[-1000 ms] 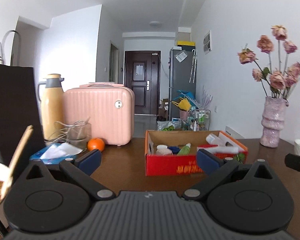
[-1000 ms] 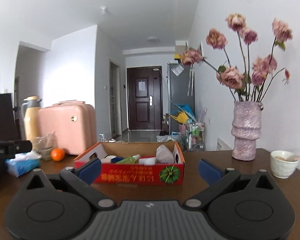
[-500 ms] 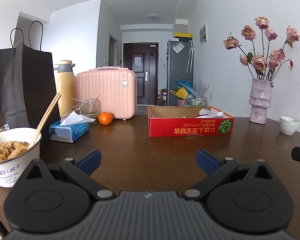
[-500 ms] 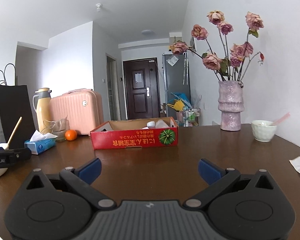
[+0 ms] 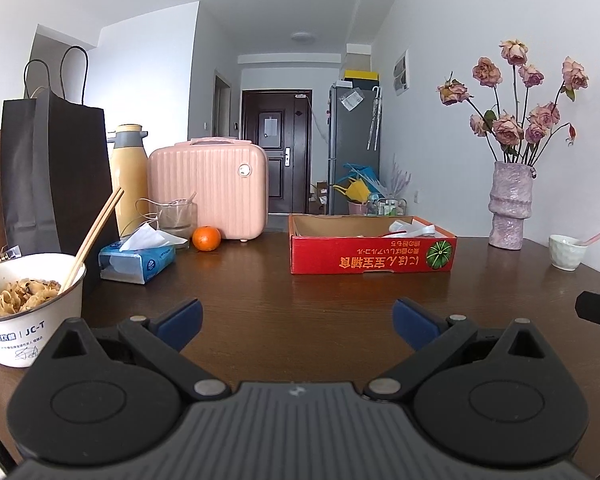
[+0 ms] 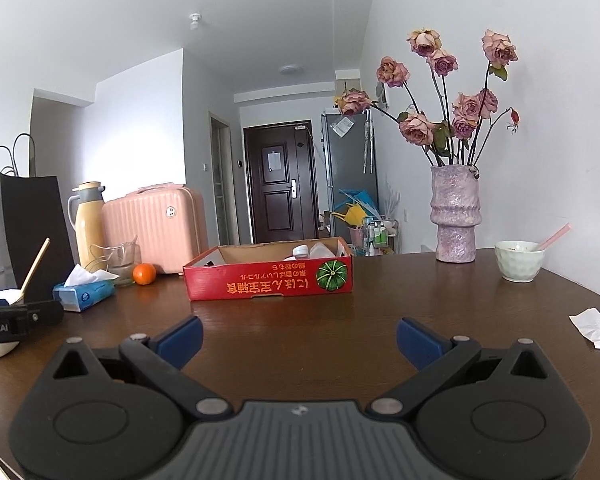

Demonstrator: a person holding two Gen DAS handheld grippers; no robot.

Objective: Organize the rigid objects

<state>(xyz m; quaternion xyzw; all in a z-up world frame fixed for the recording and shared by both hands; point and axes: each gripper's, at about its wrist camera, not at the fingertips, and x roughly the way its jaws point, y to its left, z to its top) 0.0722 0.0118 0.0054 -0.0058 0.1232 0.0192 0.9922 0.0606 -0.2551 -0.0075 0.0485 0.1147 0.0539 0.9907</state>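
In the left wrist view, we held the left gripper [image 5: 296,322] low over the dark brown wooden desk [image 5: 300,288], its blue-padded jaws spread wide and carrying nothing. The shallow red cardboard box [image 5: 372,254] sat well ahead of it, with white plastic items lying inside; we judged it the collecting place for the rigid things, which is why they were gathered there. Left of the box stood a small orange fruit [image 5: 206,238], a blue tissue pack [image 5: 138,262], a ribbed pink hard-shell case [image 5: 208,192] and, nearest us, a white paper noodle bowl with chopsticks [image 5: 28,312]. Against the picture a second before, the box was farther off and smaller: we had drawn this gripper back from it.

In the right wrist view, the right gripper [image 6: 299,340] also hovered above the desk, jaws wide and empty, pointed at the box. Right of the box stood a mottled lilac ceramic vase of dried roses [image 6: 456,216], a small white cup [image 6: 518,260] and a crumpled white paper scrap [image 6: 596,326]. Here too the box had receded, so both grippers had pulled away empty.
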